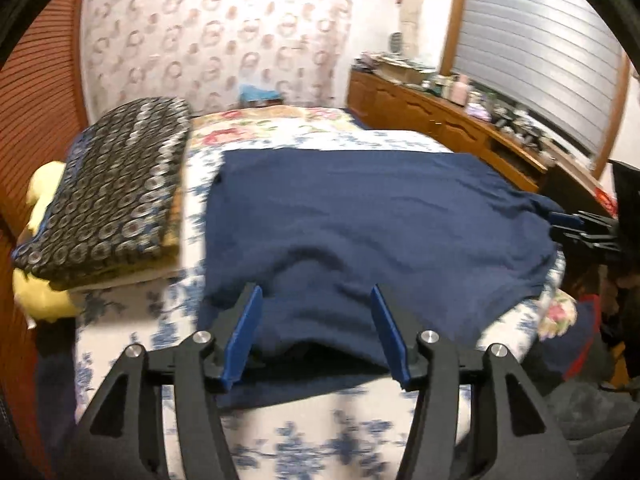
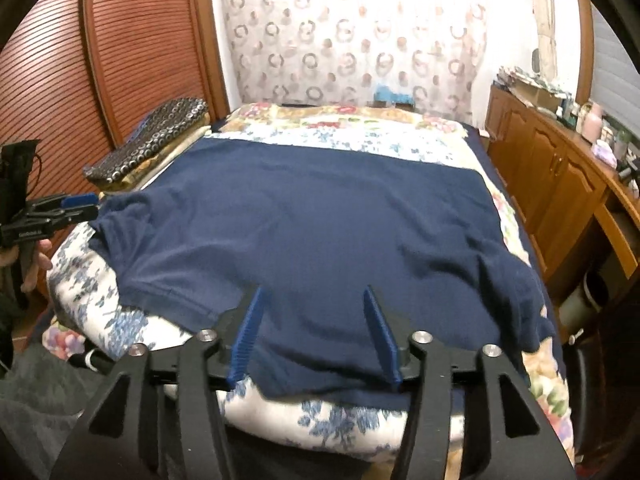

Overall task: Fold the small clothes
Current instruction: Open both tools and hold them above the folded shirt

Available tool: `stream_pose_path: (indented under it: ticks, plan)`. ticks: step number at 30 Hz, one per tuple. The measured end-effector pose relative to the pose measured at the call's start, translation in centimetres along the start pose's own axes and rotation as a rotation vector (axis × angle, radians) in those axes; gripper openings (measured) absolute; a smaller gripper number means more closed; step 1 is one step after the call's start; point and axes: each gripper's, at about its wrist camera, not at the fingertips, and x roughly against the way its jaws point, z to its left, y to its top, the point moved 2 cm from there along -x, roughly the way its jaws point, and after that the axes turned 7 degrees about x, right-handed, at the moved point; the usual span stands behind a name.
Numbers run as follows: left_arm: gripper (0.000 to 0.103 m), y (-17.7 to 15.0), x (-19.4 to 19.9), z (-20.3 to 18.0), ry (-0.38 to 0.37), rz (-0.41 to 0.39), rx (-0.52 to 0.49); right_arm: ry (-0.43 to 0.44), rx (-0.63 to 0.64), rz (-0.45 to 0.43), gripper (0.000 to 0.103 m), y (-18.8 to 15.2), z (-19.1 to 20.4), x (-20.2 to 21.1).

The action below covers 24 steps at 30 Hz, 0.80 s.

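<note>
A navy blue garment (image 1: 360,216) lies spread flat on the floral bed cover (image 1: 132,344); it also shows in the right wrist view (image 2: 320,224). My left gripper (image 1: 316,296) is open, its blue pads straddling the garment's near edge, empty. My right gripper (image 2: 312,296) is open over the garment's near hem, empty. In the left wrist view the right gripper (image 1: 568,224) shows at the garment's right corner. In the right wrist view the left gripper (image 2: 80,204) shows at the garment's left sleeve.
A folded dark patterned blanket (image 1: 108,192) lies on the bed's left side over a yellow cushion (image 1: 44,300). A wooden cabinet (image 2: 560,176) with clutter runs along the right. Slatted wooden doors (image 2: 100,60) stand at left.
</note>
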Motion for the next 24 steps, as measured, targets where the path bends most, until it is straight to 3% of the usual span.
stream_pose_path:
  ticks: [9,19,24]
  plan:
    - [0.055,-1.7,-2.7,4.7,0.109,0.042,0.106,-0.029,0.054,0.034,0.062,0.1,1.3,-4.4]
    - [0.055,-2.9,-3.2,5.2,0.104,0.059,0.122,-0.036,0.054,0.096,0.063,-1.4,1.2,-7.7]
    - [0.056,-3.1,-3.4,5.3,0.103,0.069,0.131,-0.034,0.055,0.089,0.069,-1.9,1.1,-7.8]
